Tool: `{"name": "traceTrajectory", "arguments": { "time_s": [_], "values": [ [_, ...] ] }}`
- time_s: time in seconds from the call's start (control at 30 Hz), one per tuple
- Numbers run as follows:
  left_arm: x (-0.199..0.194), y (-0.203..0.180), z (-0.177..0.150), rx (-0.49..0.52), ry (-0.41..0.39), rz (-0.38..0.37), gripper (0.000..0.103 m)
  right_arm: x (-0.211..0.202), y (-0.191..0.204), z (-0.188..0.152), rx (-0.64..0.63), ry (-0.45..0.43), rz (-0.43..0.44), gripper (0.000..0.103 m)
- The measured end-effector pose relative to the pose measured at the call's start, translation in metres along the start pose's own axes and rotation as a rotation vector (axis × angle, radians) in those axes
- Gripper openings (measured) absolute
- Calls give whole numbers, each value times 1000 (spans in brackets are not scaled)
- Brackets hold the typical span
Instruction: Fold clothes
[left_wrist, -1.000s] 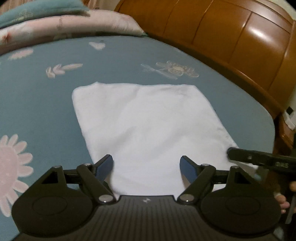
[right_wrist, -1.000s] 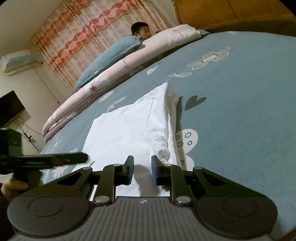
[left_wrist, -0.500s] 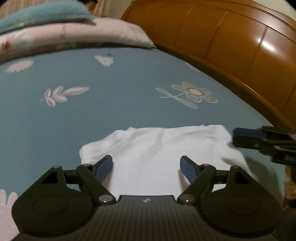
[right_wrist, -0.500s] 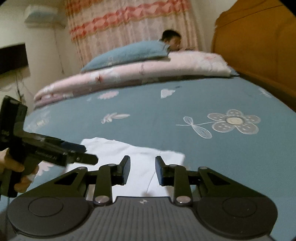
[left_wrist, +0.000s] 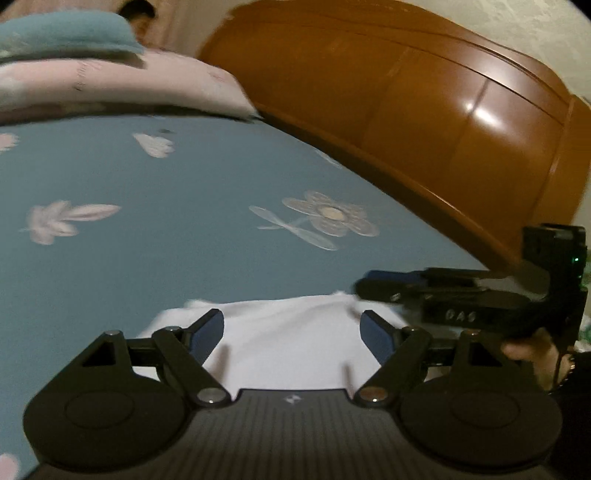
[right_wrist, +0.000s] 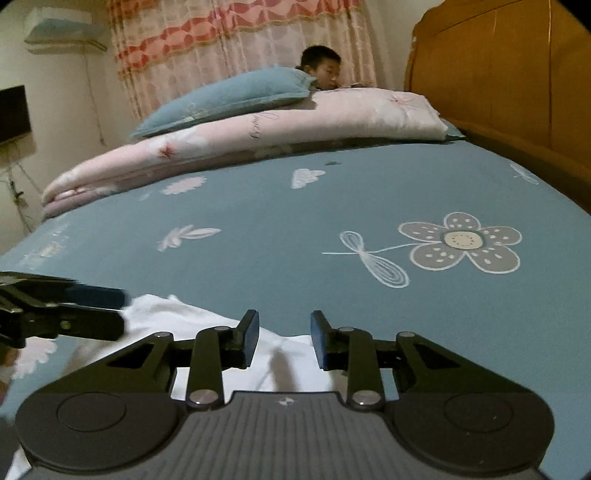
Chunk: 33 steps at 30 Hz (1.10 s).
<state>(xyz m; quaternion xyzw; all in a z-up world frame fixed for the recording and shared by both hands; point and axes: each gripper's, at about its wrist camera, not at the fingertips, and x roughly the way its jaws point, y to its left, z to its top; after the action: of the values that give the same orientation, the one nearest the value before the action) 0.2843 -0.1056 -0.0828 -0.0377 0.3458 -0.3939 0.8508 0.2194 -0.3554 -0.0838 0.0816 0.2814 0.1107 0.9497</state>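
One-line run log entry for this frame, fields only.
left tool: open, empty | right tool: open, jaws just widened, empty | white garment: folded, flat on bed sheet

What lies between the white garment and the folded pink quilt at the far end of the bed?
Only bare blue bedsheet with printed flowers separates the white garment from the pink quilt, clearest in the right wrist view.

Before me: bed (right_wrist: 280, 206) in blue flower-print sheet, bearing a folded white garment (left_wrist: 291, 336) near my edge, pink quilt (right_wrist: 258, 140) and blue pillow (right_wrist: 229, 99) far side.
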Motion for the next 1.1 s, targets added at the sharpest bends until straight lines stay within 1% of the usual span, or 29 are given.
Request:
{"name": "traceTrajectory", "arguments": {
  "time_s": [0.07, 0.17, 0.2, 0.23, 0.27, 0.33, 0.4, 0.43, 0.5, 0.57, 0.63, 0.67, 0.7, 0.77, 0.87, 0.97, 1.0, 1.1],
  "values": [
    [20, 6, 2, -18, 34, 22, 81, 2, -4, -2, 15, 19, -10, 35],
    [39, 23, 7, -67, 38, 43, 80, 2, -12, -6, 41, 37, -21, 35],
    [40, 26, 10, -80, 25, 45, 80, 1, -14, -6, 43, 39, -23, 35],
    [38, 26, 14, -87, 14, 59, 80, 0, -15, -6, 39, 42, -26, 35],
    [34, 25, 19, -91, 8, 97, 80, -1, -16, -6, 35, 37, -31, 35],
    [23, 22, 23, -101, 0, 112, 80, -4, -17, -5, 37, 31, -25, 35],
    [6, 17, 22, -108, -2, 110, 80, -9, -17, -3, 49, 17, -3, 35],
    [-4, 12, 19, -90, 4, 124, 80, -12, -15, -2, 49, 14, 15, 35],
    [-24, -2, 10, -42, 20, 163, 80, -21, -10, -1, 43, 5, 55, 35],
    [-45, -20, -3, 2, 45, 196, 81, -35, -1, -2, 26, -13, 73, 38],
    [-67, -40, -22, 34, 61, 218, 83, -49, 11, -7, 7, -18, 68, 49],
    [-76, -48, -31, 42, 63, 227, 84, -56, 17, -12, 6, -19, 65, 50],
    [-82, -56, -41, 48, 67, 220, 84, -63, 23, -17, 4, -20, 61, 50],
    [-92, -74, -60, 59, 75, 198, 84, -72, 34, -30, 22, -2, 80, 50],
    [-93, -94, -81, 71, 76, 172, 84, -76, 43, -52, 37, 54, 92, 54],
    [-85, -99, -99, 35, 106, 142, 84, -75, 43, -66, 64, 101, 72, 54],
    [-80, -98, -104, 9, 130, 148, 84, -75, 42, -68, 72, 113, 71, 54],
    [-79, -102, -107, 23, 163, 176, 84, -78, 41, -68, 82, 145, 71, 54]
  ]
}}
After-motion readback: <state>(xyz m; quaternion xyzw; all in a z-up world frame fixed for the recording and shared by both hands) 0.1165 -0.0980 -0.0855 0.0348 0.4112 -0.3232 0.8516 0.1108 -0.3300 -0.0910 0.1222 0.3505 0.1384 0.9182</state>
